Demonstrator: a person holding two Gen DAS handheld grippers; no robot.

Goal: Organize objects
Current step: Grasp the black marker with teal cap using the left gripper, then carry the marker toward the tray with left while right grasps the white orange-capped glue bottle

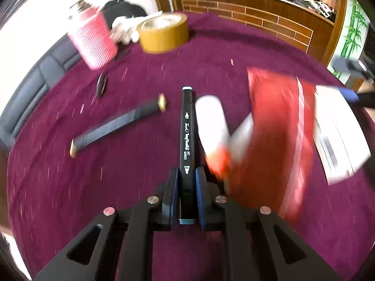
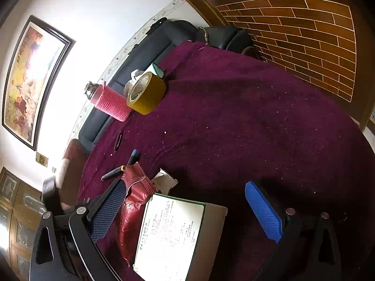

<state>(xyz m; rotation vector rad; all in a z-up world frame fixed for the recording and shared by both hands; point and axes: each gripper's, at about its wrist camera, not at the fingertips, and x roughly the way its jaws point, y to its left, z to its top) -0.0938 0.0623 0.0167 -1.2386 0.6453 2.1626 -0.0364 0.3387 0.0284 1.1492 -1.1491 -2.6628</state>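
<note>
Two tongs: one pair in each hand, both above one cloth-covered tabletop; places below are given from the tape roll.
Tabletop (image 2: 234, 117): round, under a deep purple cloth flecked with pale crumbs; a dark sofa (image 2: 140, 53) runs behind its far edge.
White box (image 2: 173, 236): printed lid up, well nearer the cameras than the tape roll, lying between the fingers of the right tongs.
Red packet (image 2: 133, 210): crinkled foil, touching the box's left side, its sealed end pointing toward the tape roll.
Tape roll (image 2: 146, 93): brown packing tape, on its side near the far edge of the tabletop.
Pink bottle (image 2: 112, 103): in a knitted sleeve with a metal cap, just left of the tape roll, touching or nearly so.
Gold-capped marker (image 1: 117, 126): dark barrel, flat on the cloth, nearer than the tape roll, left of the held marker.
Art marker (image 1: 187, 145): black with white lettering and pale blue end caps, in front of the tape roll, pointing roughly toward it.
Left tongs (image 1: 186, 175): narrowed, clamped on the art marker's lower barrel.
Right tongs (image 2: 187, 210): spread wide, gripping nothing.
</note>
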